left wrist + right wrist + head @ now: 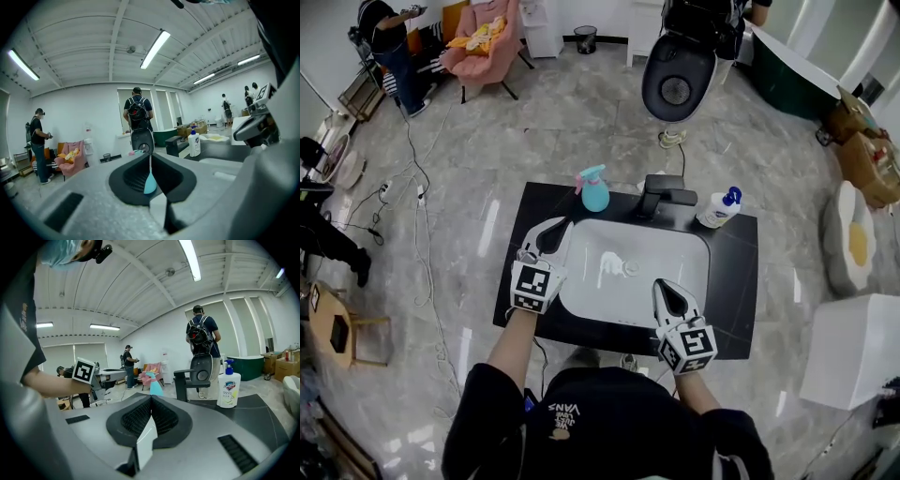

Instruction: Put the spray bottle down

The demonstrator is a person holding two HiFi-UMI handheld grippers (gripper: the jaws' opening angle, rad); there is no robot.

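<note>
Now the spray bottle (595,190) stands upright on the black counter (736,272), just above centre of the head view, beside the faucet (661,194). The left gripper (555,228) and right gripper (668,292) have their jaws together, empty.

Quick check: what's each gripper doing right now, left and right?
Left gripper: closed, holding nothing; the spray bottle stands apart from it.
Right gripper: closed, holding nothing.
</note>
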